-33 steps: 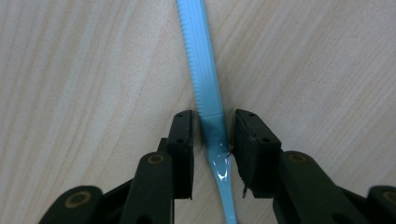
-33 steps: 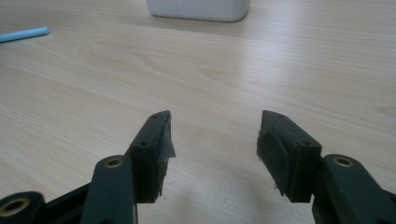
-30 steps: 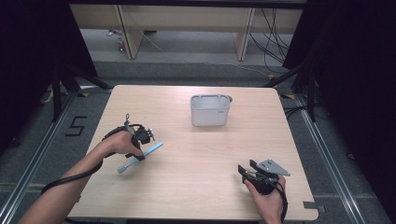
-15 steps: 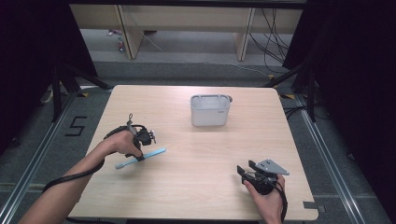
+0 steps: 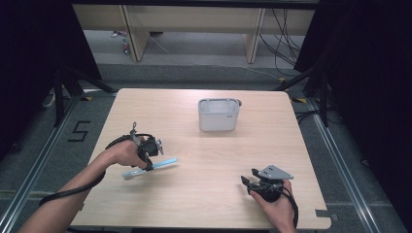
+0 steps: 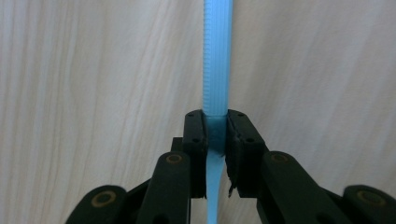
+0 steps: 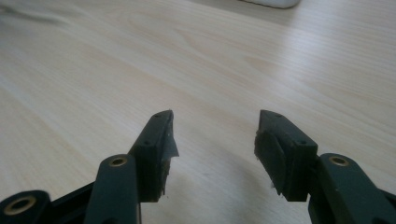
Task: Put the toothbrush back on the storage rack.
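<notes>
Since the earlier frame, left gripper (image 5: 147, 160) has closed on the blue stick (image 5: 151, 166) and lifted it a little.
Stick clamped between both pads, over the table's (image 5: 194, 204) left part; tub (image 5: 218, 114) well beyond; right gripper (image 5: 251, 183) has narrowed slightly; wide apart, nothing held.

A slim light-blue plastic stick (image 5: 154, 165) with a ribbed handle is lying nearly level at the table's near left, clamped at mid-length between black jaws.
</notes>
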`<state>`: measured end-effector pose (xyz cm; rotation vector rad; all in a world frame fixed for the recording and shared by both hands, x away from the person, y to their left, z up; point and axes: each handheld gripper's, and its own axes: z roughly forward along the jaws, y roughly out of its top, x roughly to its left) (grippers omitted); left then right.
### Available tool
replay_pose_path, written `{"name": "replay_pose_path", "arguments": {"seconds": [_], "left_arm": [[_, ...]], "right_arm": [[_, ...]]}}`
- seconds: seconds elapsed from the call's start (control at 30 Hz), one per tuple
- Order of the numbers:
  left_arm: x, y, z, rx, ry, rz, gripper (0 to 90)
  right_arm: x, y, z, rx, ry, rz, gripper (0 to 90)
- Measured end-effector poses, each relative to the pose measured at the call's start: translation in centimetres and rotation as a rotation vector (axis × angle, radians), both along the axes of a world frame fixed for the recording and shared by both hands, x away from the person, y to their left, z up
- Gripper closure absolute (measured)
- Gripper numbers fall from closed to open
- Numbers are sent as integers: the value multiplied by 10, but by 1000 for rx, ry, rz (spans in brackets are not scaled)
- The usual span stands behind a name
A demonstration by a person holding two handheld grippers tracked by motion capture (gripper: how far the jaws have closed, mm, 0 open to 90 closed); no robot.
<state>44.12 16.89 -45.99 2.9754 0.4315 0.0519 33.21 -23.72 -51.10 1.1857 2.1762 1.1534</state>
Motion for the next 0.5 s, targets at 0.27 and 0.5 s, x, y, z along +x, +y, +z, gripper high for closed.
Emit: {"name": "replay_pose_path", "arguments": {"seconds": [0.27,0.5], "left_arm": [[-29,-17,10,-30,-37,-136,783],[-45,-33,17,-17,-46,-216,783]], "right_arm": [[4,11,8,-64,15,122,478],[5,23,20,-74,16,206,478]]}}
